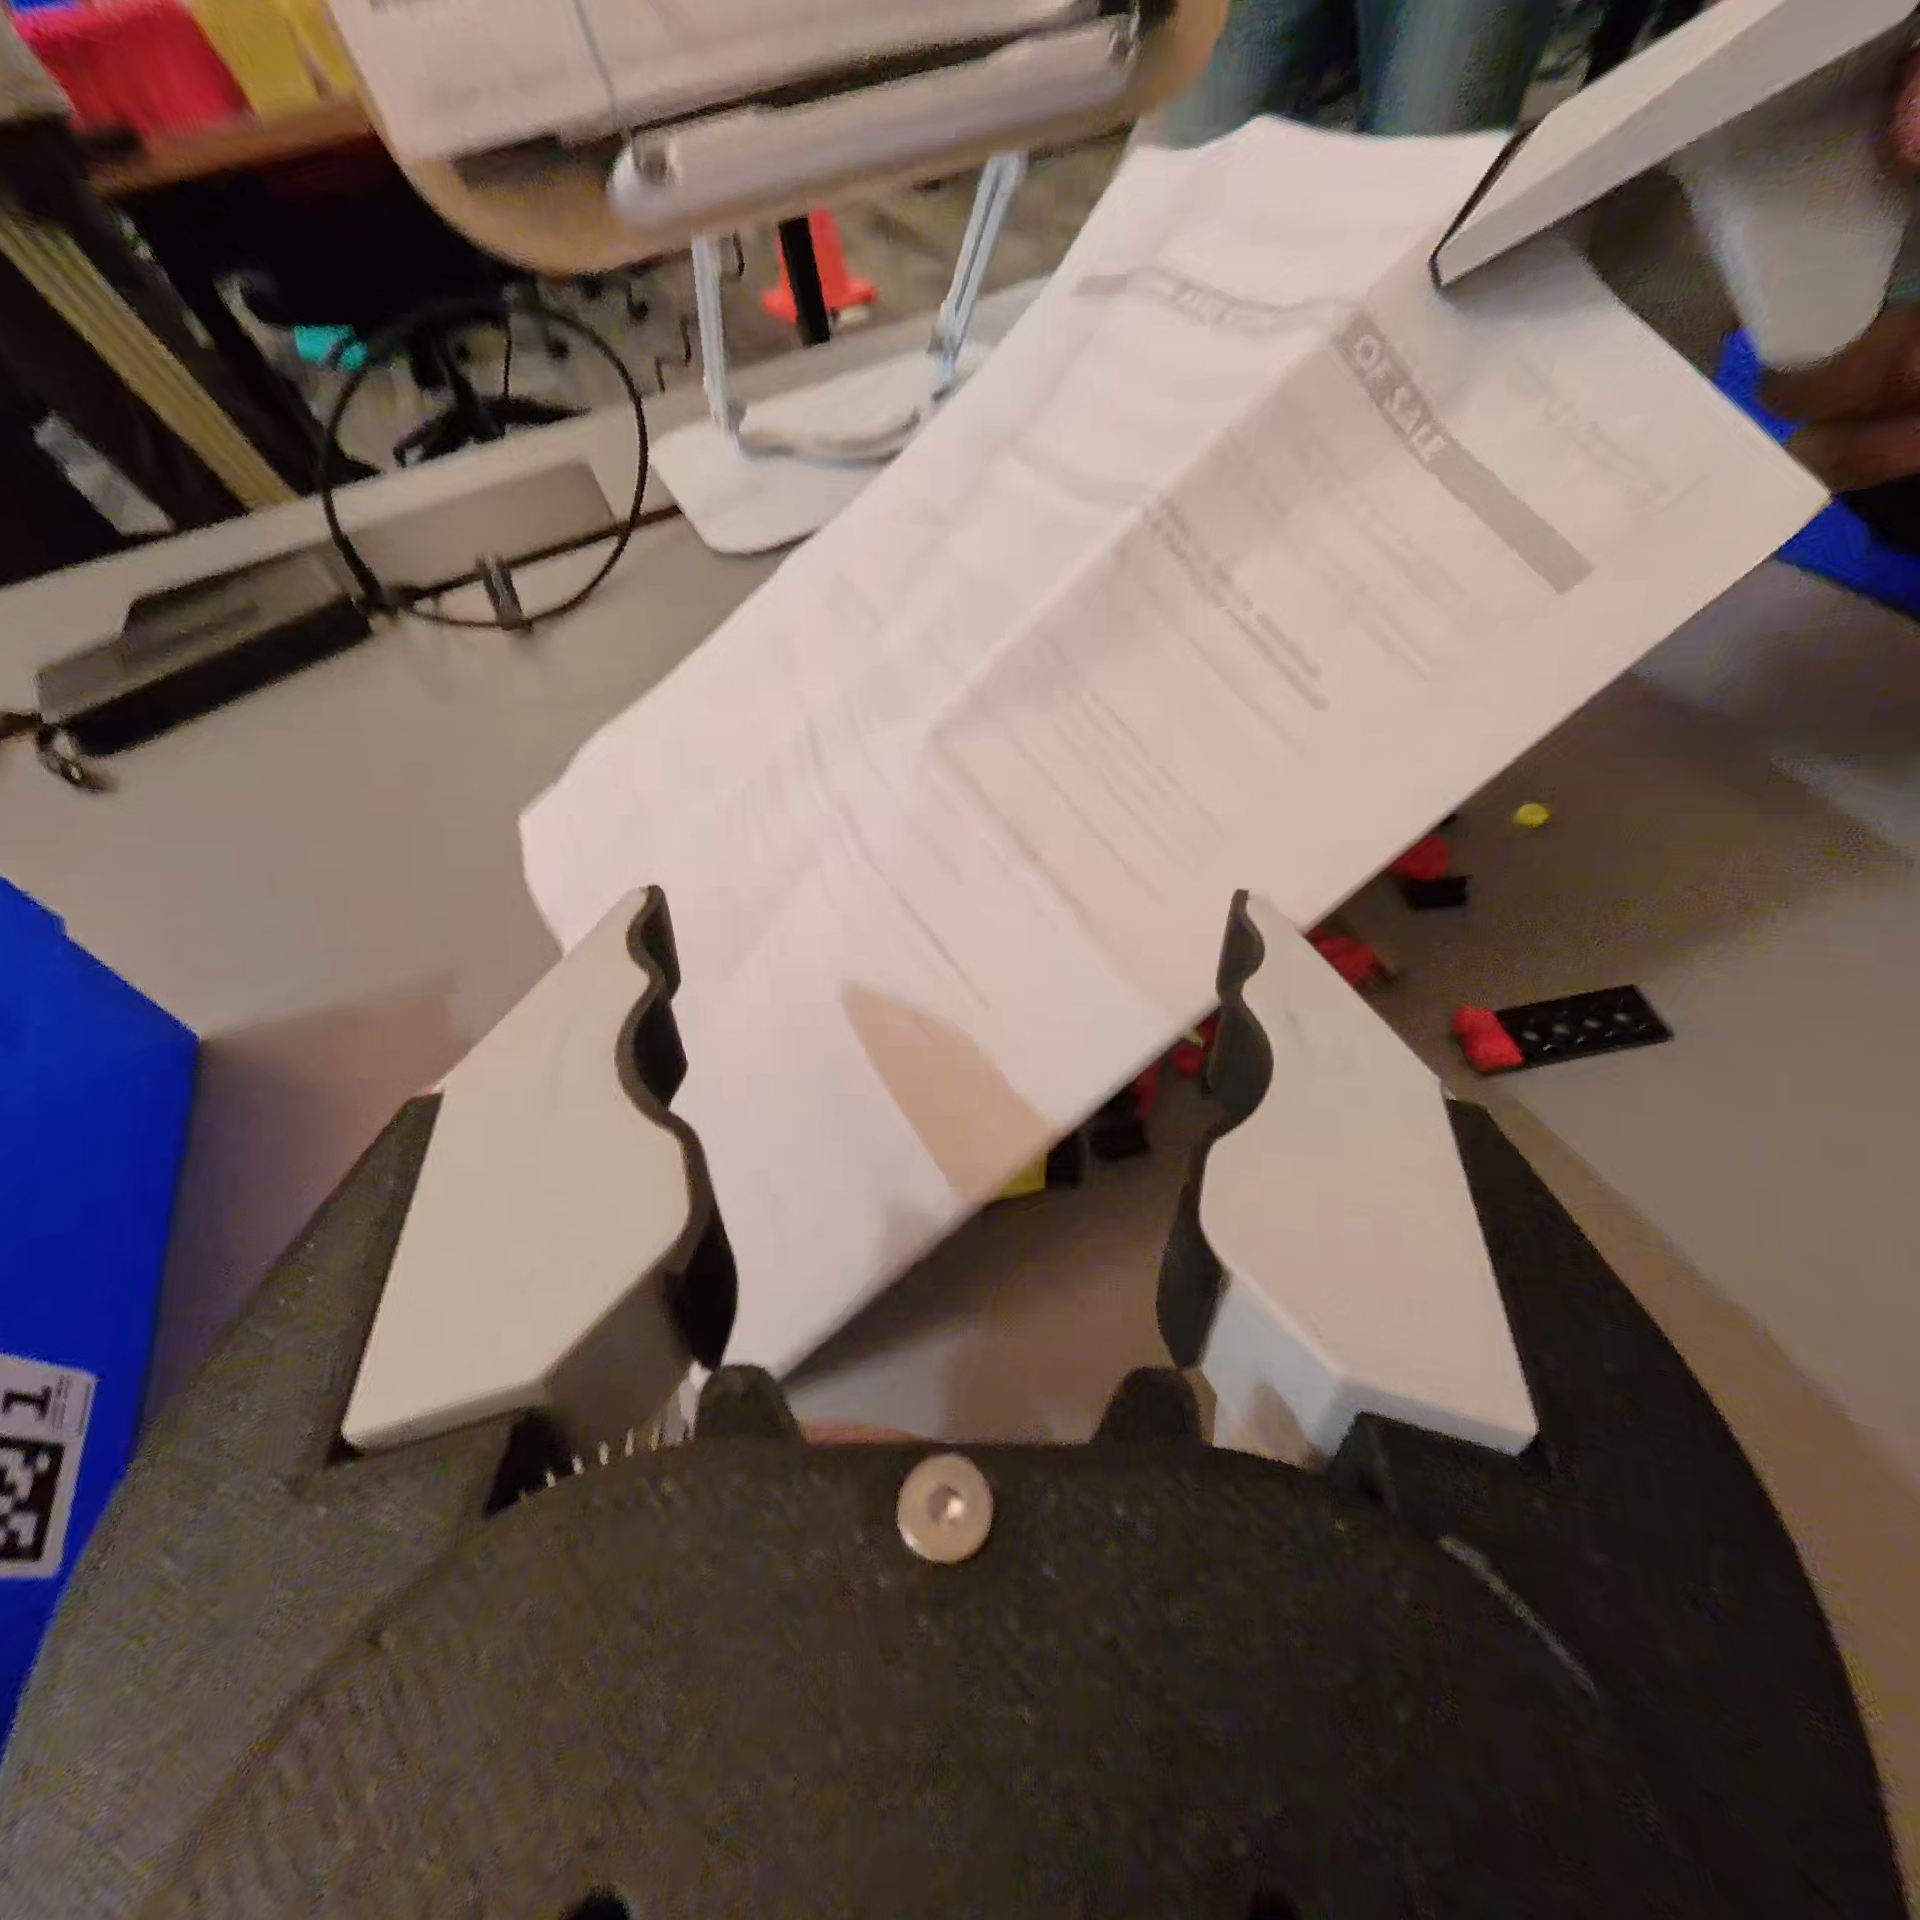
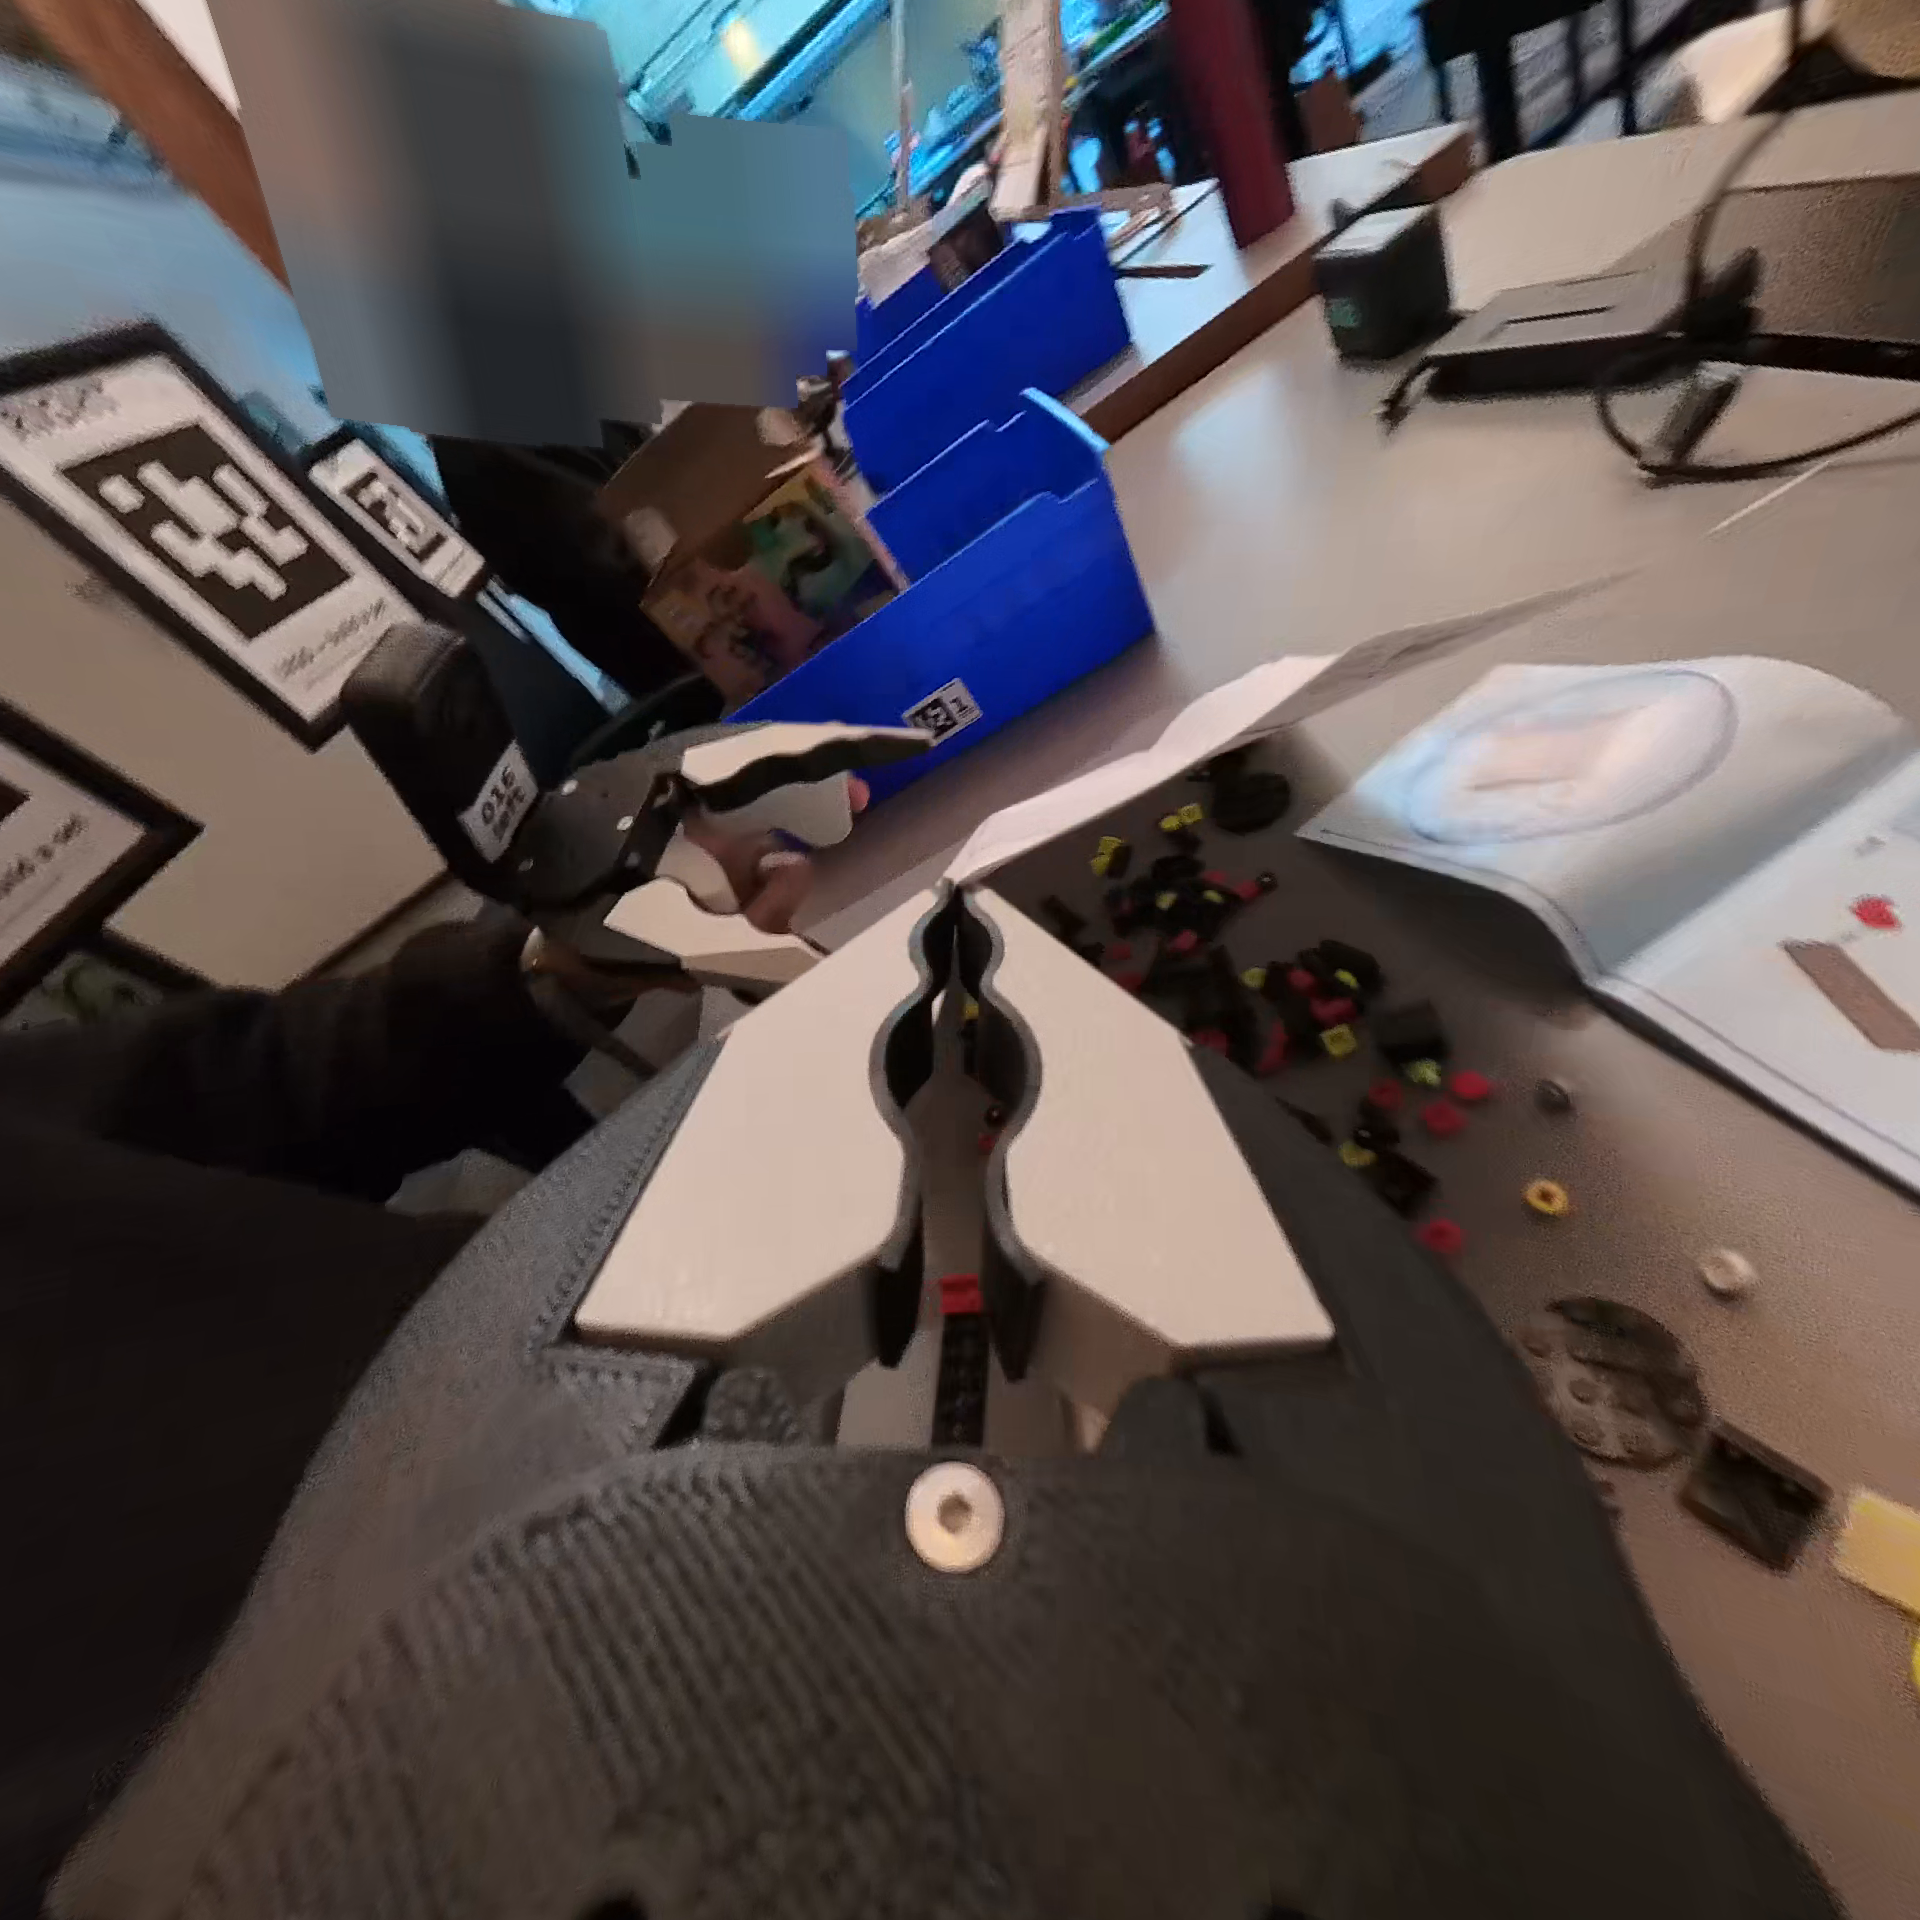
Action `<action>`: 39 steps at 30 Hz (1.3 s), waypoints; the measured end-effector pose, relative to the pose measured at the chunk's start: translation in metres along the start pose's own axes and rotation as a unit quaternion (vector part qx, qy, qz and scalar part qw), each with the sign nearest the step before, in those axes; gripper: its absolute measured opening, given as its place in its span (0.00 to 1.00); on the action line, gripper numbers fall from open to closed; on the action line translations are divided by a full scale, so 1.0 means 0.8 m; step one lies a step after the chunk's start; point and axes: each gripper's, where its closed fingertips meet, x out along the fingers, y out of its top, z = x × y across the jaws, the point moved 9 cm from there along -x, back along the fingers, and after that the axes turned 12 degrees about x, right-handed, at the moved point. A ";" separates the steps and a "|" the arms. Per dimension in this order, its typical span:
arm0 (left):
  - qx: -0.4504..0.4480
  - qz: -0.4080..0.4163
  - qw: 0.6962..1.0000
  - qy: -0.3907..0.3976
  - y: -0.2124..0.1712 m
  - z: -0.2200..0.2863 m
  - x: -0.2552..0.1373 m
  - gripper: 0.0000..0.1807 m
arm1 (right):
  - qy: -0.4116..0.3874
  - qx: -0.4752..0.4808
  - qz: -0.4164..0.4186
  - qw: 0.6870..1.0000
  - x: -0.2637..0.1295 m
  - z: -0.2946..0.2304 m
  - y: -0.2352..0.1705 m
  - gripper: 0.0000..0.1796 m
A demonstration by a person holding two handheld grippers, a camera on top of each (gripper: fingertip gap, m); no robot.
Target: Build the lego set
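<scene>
A white printed paper sheet hangs slanted above the grey table. My right gripper is shut on the sheet's corner and holds it up. The same gripper shows at the top right of the left wrist view, pinching the sheet's edge. Small red, black and yellow lego pieces lie scattered under and beside the lifted sheet. A black plate with a red brick lies to the right. My left gripper is wide open and holds nothing. It sits left of the sheet in the right wrist view.
An open instruction booklet lies right of the pieces. Blue bins stand behind the left gripper, and one is at the left edge. A black round part and loose pieces lie at the right. Cables and a lamp base stand farther back. The black plate sits 12 cm or so from the ends of my left fingers. It turns up in the right wrist view as well.
</scene>
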 end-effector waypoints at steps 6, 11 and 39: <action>0.043 0.151 0.985 -0.068 0.053 -0.003 -0.044 0.52 | 0.037 -0.083 -0.056 0.994 0.011 -0.050 0.004 0.00; 0.149 0.076 0.974 -0.153 0.068 0.011 -0.047 0.55 | 0.075 -0.154 -0.091 0.981 0.015 -0.099 0.006 0.00; -0.135 0.319 0.917 -0.195 0.119 -0.030 -0.100 0.00 | 0.030 -0.177 0.039 0.983 0.040 -0.103 0.003 0.47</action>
